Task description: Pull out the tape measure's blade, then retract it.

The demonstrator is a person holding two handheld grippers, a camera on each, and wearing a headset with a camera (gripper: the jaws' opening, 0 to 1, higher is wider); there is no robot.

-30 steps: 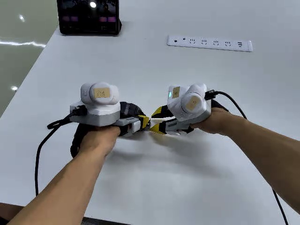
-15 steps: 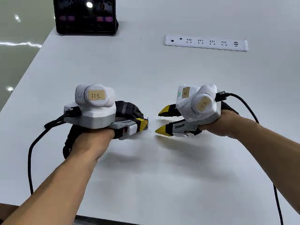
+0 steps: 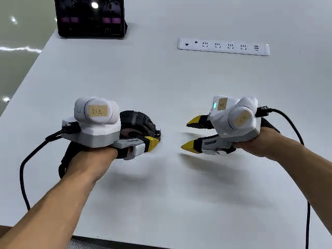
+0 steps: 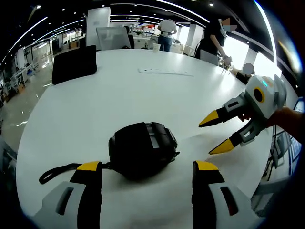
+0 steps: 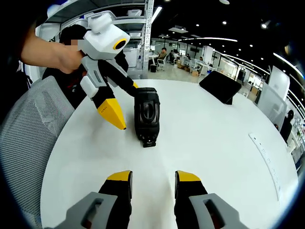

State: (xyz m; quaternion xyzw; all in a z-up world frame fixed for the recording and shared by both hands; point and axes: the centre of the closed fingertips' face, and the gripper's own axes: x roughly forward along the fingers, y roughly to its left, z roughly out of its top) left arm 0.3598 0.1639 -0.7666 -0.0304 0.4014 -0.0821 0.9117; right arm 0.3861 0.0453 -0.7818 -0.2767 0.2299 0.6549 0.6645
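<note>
We work on a broad white tabletop point(image 3: 171, 78) in a bright open office. The black round-cased tape measure point(image 3: 136, 123) lies between our left gripper's point(image 4: 147, 166) spread jaws. Our right gripper point(image 3: 190, 134) hovers beside it, jaws parted, empty. A white power strip point(image 3: 223, 46) and a dark screen point(image 3: 89, 18) sit far back, and the table's left edge runs close by.

The tape measure point(image 4: 140, 148) is sitting on the white table point(image 3: 171, 78). It is looking like a fat, round, black lump with a grey part on top. Its blade is sitting rolled up inside with only its tip point(image 5: 148, 141) peeking out, and its black strap point(image 4: 57, 171) is lying loose behind it.
</note>
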